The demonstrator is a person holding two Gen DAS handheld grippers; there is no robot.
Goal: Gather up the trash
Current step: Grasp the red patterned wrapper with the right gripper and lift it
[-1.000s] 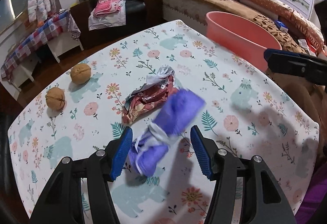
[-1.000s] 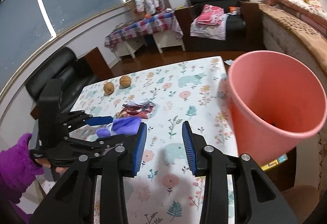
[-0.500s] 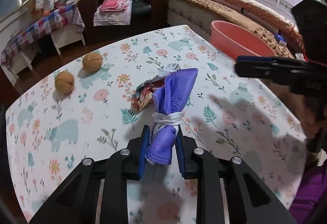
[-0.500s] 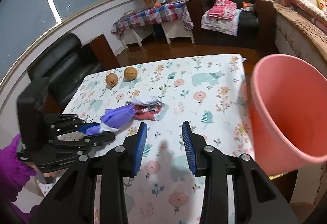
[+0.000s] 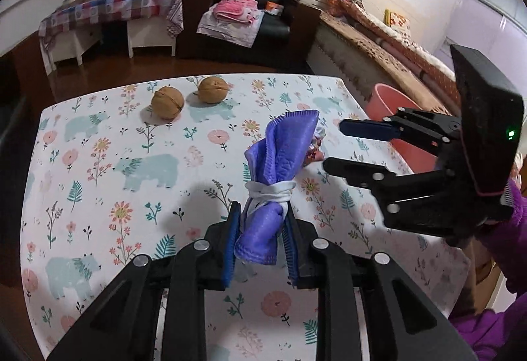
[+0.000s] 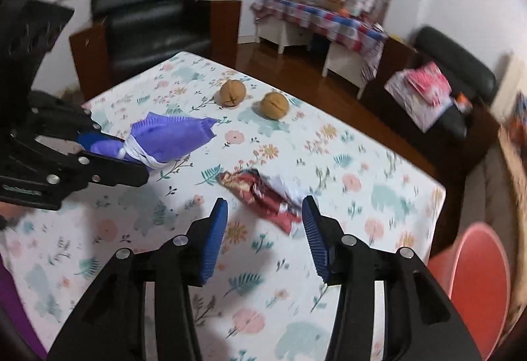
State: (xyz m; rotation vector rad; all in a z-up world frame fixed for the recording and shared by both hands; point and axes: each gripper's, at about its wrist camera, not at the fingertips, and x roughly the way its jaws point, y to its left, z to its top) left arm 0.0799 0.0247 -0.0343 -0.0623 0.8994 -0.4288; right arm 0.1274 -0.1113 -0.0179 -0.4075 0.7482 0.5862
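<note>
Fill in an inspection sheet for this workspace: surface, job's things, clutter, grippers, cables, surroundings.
Surface: table under a floral, bear-print cloth.
Job's things: purple mask tied with its white strap; red snack wrapper lying on the cloth; pink bin beside the table.
Clutter: two walnuts.
Grippers: left gripper shut on the mask, held above the cloth; right gripper opening, empty, over the wrapper.
Cables: nothing seen.
Surroundings: black armchair, bed.

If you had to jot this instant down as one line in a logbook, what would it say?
left tool: shut on purple mask, lifted | right tool: jaws opening over red wrapper | walnuts: untouched | pink bin: beside table
</note>
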